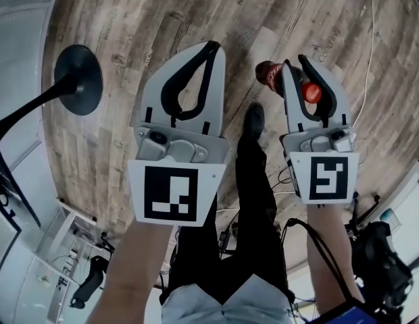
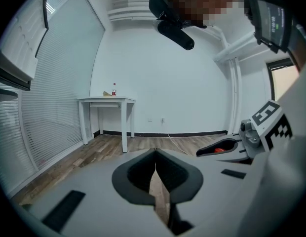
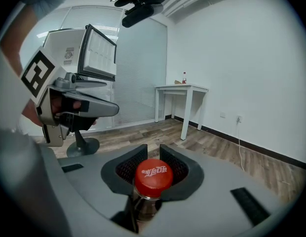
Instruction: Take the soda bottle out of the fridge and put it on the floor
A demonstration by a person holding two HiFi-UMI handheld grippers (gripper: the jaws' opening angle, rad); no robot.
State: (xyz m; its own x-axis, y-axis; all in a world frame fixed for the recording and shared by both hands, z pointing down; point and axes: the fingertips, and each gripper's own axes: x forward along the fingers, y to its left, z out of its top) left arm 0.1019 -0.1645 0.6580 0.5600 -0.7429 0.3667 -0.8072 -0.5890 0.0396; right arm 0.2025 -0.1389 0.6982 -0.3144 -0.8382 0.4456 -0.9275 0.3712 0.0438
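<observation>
Right gripper (image 3: 153,151) clamps neck of red-capped dark soda bottle (image 3: 153,176); fridge (image 3: 64,47) removal done, you've yet to set it on wood floor (image 3: 217,152) below.

White walls (image 2: 168,73) and slatted blinds (image 2: 54,112) frame a wood-plank floor (image 1: 128,19); a white surface (image 2: 106,100) on slim legs stands by the far wall.

Bare office-like test room: white walls (image 2: 182,83), wood-plank floor (image 1: 128,19), window blinds (image 2: 54,122), lone white table (image 2: 106,100).
</observation>
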